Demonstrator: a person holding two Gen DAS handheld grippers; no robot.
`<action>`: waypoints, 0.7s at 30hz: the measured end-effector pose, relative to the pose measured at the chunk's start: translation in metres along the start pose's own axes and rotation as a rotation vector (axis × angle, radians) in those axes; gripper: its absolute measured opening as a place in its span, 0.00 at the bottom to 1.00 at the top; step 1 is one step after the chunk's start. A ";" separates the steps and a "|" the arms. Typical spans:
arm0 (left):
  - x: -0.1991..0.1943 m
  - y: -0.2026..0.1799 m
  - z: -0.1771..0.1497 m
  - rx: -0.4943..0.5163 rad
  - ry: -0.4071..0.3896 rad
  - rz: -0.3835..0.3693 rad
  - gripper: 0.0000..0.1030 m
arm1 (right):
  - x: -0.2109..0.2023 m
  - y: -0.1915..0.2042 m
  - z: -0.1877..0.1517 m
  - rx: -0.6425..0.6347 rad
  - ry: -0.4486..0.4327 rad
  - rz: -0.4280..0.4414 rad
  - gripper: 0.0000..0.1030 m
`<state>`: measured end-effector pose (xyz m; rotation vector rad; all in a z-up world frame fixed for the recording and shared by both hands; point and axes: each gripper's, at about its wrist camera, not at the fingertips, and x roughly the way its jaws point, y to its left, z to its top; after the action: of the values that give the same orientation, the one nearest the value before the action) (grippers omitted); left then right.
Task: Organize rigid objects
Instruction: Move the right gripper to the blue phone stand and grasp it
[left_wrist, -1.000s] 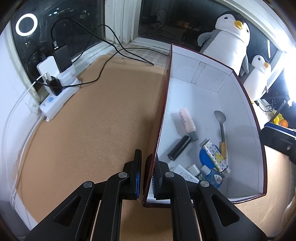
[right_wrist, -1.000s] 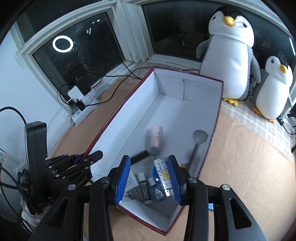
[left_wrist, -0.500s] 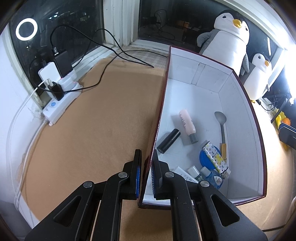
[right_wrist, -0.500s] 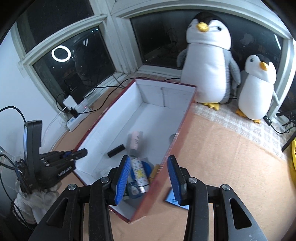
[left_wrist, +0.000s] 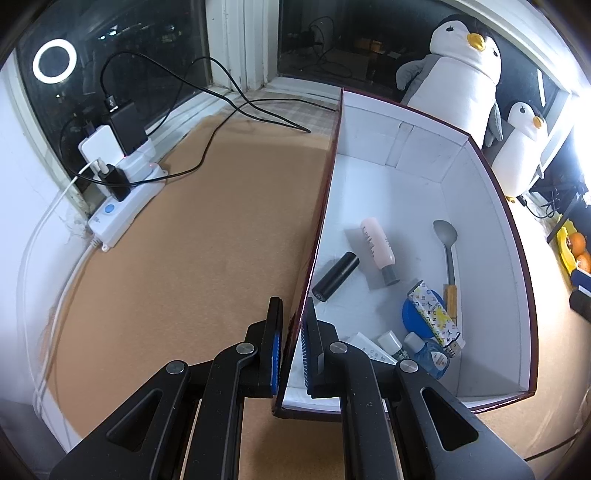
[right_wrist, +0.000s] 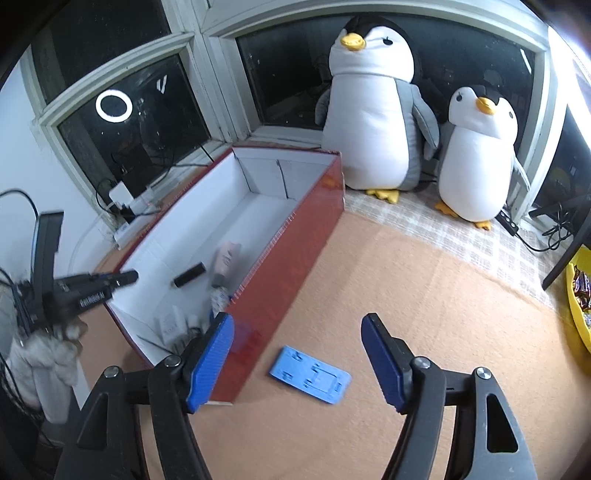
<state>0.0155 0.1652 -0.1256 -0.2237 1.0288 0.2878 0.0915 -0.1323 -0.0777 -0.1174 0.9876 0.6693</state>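
Several small items (left_wrist: 373, 245) inside red box (left_wrist: 484, 236).

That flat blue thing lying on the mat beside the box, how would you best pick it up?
The blue plate lies flat on the mat, so probably from straight above, pinching its two long edges across the narrow width. The open right gripper hangs just over it, and the box wall stands close on the left, leaving little room for a sideways approach.

A tan bench (right_wrist: 424, 295) carries a red box (right_wrist: 295, 236) on its left part. Just right of the box's near corner lies a flat blue piece (right_wrist: 310, 373). At the back, two penguins (right_wrist: 373, 110) stand on a checked cloth (right_wrist: 461, 229). A white power strip (left_wrist: 125, 206) lies at the left edge.
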 end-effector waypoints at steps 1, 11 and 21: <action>0.000 0.000 0.000 0.001 0.000 0.002 0.08 | 0.001 -0.001 -0.004 -0.028 0.012 -0.002 0.66; 0.002 -0.002 0.001 0.005 0.009 0.023 0.08 | 0.024 0.010 -0.033 -0.289 0.122 -0.023 0.66; 0.005 -0.004 0.002 0.002 0.019 0.047 0.08 | 0.069 0.012 -0.044 -0.434 0.239 0.011 0.66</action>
<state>0.0211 0.1628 -0.1286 -0.2014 1.0538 0.3275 0.0776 -0.1076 -0.1552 -0.5849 1.0581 0.8873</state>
